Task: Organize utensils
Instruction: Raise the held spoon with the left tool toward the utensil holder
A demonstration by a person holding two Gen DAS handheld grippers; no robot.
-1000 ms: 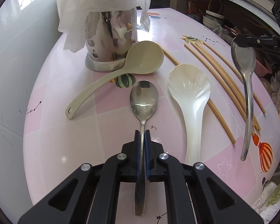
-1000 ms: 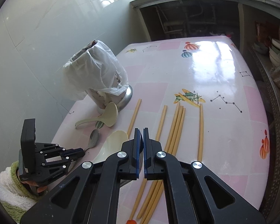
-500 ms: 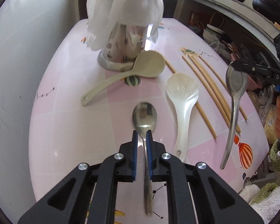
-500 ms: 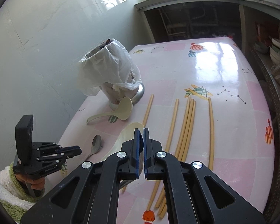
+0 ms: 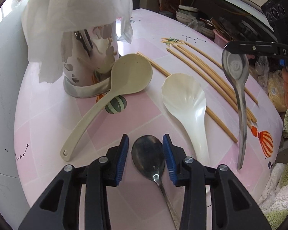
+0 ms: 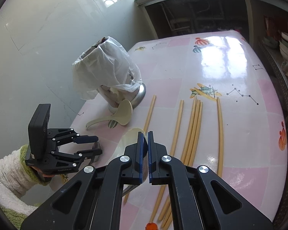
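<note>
A metal spoon point(image 5: 148, 153) lies on the pink table, its bowl between the blue pads of my left gripper point(image 5: 145, 158). The jaws are opening and the pads stand clear of the spoon. My right gripper point(image 6: 145, 136) is shut on the bowl of a second metal spoon point(image 5: 238, 88), which hangs handle-down above the chopsticks point(image 5: 211, 71). In the right wrist view my left gripper point(image 6: 95, 144) sits low at the table's near left. A steel utensil holder point(image 5: 90, 67) draped with a white plastic bag stands at the back left.
A beige ladle point(image 5: 128, 76) leans against the holder's base. A white scalloped spoon point(image 5: 184, 99) lies beside the metal spoon. Several chopsticks point(image 6: 194, 126) lie in rows on the right. A tiled wall point(image 6: 38, 48) runs along the left, and shelves with bowls point(image 5: 188, 12) stand beyond the table.
My left gripper has let go of the spoon's handle, spread its jaws and moved forward, so they now flank the bowl. My right gripper still holds its spoon in about the same place.
</note>
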